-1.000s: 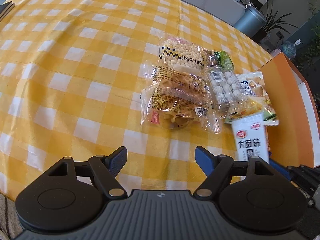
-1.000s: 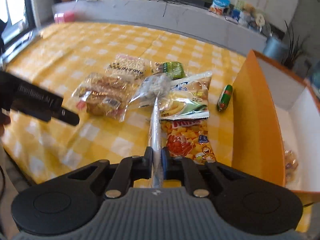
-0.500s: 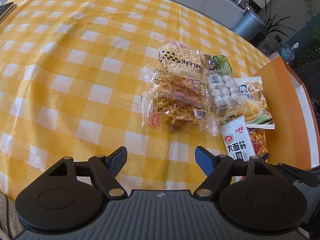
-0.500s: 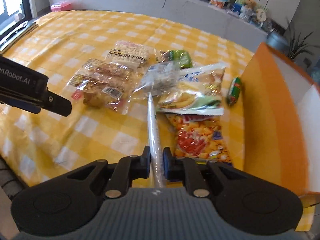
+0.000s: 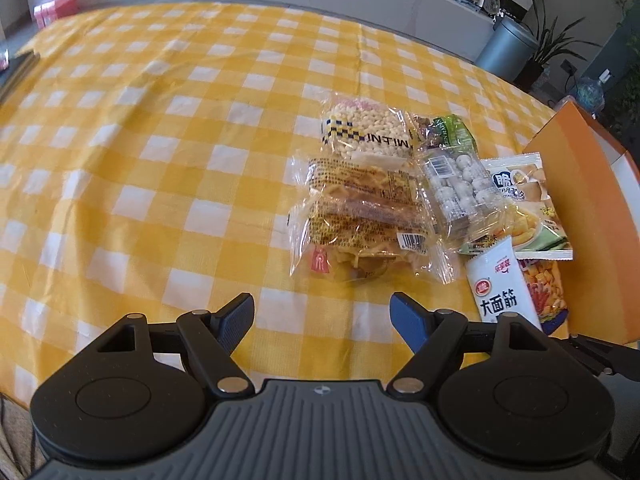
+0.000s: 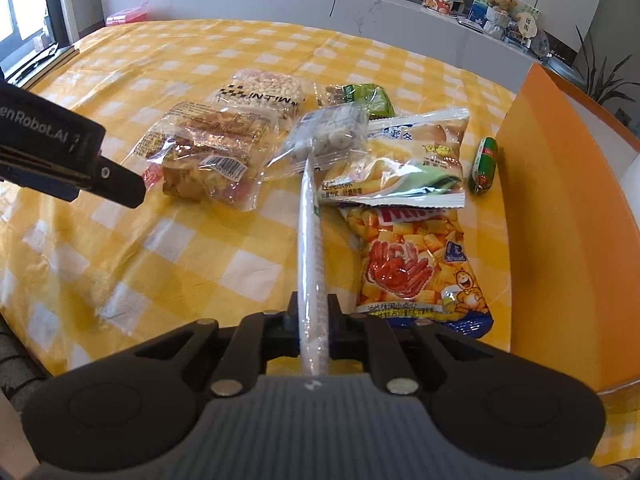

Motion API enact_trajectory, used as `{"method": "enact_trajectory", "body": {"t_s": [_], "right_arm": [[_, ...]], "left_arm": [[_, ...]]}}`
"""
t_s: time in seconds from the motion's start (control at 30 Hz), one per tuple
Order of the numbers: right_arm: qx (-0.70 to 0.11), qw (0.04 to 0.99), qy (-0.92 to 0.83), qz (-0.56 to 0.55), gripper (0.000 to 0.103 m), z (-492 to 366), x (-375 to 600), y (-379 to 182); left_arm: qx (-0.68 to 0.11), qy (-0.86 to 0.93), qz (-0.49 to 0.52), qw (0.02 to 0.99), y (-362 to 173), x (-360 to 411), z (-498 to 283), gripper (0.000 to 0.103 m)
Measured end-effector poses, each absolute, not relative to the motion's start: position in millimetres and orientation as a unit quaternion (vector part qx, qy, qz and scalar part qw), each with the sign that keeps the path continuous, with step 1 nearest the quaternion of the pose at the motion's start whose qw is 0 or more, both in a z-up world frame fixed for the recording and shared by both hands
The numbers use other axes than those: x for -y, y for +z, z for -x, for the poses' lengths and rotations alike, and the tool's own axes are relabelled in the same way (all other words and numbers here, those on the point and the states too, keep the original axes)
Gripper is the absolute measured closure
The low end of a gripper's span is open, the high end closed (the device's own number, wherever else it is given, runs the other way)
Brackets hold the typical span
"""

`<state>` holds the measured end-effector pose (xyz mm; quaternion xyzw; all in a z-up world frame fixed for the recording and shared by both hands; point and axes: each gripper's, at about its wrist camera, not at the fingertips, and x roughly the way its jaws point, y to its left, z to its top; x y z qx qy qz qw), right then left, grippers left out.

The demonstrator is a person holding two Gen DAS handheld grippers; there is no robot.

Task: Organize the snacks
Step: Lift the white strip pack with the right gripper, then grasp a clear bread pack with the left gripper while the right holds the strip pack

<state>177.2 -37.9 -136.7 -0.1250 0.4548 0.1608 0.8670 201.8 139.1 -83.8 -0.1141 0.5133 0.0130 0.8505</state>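
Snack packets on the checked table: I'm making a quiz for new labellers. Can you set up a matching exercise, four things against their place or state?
Things:
1. white packet
2. green sausage
3. left gripper
4. orange puffs bag

Places or states:
A. open, nothing between its fingers
B. lying flat, nearest the right gripper, beside the orange box
C. pinched edge-on in the right gripper
D. alone by the orange box wall

Pairs: 1-C, 2-D, 3-A, 4-B
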Motion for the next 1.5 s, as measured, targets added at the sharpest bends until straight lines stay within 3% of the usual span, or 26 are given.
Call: {"method": "enact_trajectory", "body": {"t_s": [0.27, 0.5, 0.7, 0.83, 1.0, 1.17, 1.5], "right_arm": [[-0.448, 0.873, 0.176, 0.08, 0.095, -177, 54, -139], [-0.453, 0.87, 0.192, 0.036, 0.095, -182, 68, -140], [-0.45, 0.871, 0.196, 0.024, 0.095, -181, 72, -141], [-0.452, 0.87, 0.197, 0.019, 0.095, -182, 75, -141], [-0.45, 0.871, 0.196, 0.02, 0.095, -180, 76, -140], [-0.449, 0.871, 0.195, 0.033, 0.095, -179, 72, -140], [-0.45, 0.87, 0.198, 0.023, 0.095, -180, 75, -140]], "left_arm": [[-0.422, 0.016, 0.021, 0.906, -73, -101, -204, 0.01], [-0.403, -0.083, -0.083, 0.908, -55, -93, -211, 0.009], [-0.394, -0.171, -0.289, 0.856, -46, -62, -217, 0.009], [-0.395, -0.24, -0.359, 0.811, -58, -47, -222, 0.009], [-0.451, -0.343, -0.395, 0.723, -87, -44, -239, 0.008], [-0.47, -0.32, -0.428, 0.702, -109, -48, -269, 0.008], [-0.488, -0.382, -0.35, 0.703, -134, -73, -303, 0.0]]}}
